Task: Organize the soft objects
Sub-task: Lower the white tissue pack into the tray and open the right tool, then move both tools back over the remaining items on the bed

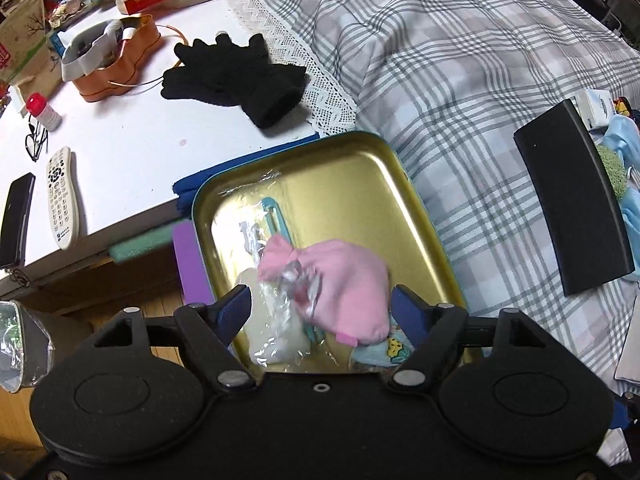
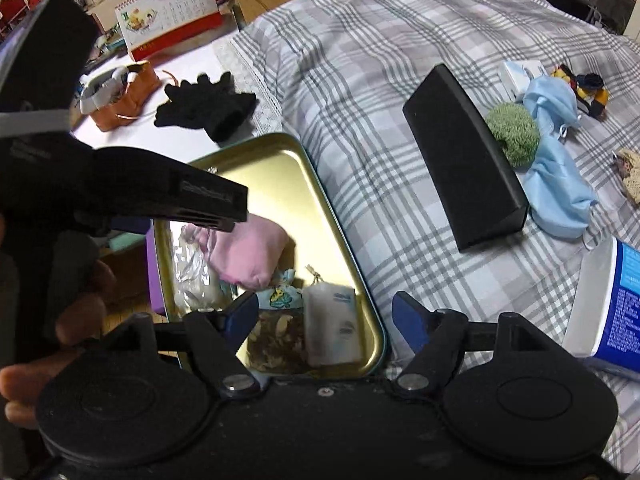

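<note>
Black tongs (image 1: 322, 308), blue finger pads (image 1: 236, 306), silver pivot screws, round housings.

- Premises: a lived-in home, bedroom area.
- Bed (image 1: 460, 60) under checked cover, lace trim.
- White table (image 1: 120, 148) alongside: remote (image 1: 62, 196), glasses (image 1: 35, 142), calendar (image 2: 168, 12), gloves (image 1: 236, 76).
- Cluttered shelves (image 2: 24, 0) behind; wood floor (image 1: 16, 420).

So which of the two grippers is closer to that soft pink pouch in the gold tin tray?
Left. The left gripper has the soft pink pouch between its open fingers; the right gripper hangs beside it, over the gold tin tray's other end.
</note>
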